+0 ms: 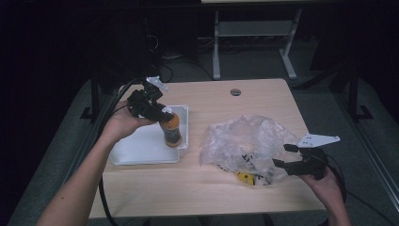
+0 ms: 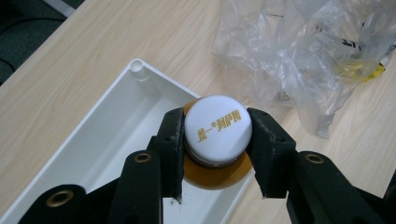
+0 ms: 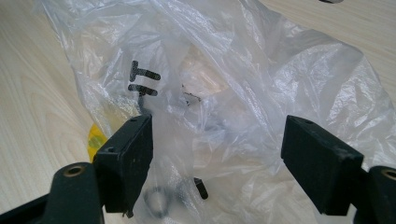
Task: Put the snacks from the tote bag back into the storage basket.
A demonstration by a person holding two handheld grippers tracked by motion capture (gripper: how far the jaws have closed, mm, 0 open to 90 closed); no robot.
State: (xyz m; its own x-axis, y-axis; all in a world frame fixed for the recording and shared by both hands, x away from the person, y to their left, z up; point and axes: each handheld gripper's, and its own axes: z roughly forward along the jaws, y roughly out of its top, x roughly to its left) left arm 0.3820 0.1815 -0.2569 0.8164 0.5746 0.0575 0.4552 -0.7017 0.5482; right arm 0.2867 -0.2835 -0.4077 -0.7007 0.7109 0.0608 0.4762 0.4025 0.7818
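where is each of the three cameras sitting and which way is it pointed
High view: fixed above the person's side, looking forward and down on the table; both forearms and hands enter from the bottom.
Left gripper view: rides the left gripper, looking down past its jaws, clamped on the white cap of the orange bottle over the white tray.
Right gripper view: rides the right gripper, facing the clear plastic bag between its open jaws.
Shared: all three views show the bag; the high and left gripper views both show the bottle and tray.

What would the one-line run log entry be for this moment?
left gripper: shut on bottle by cap, in white tray | right gripper: open at plastic bag | yellow item under bag
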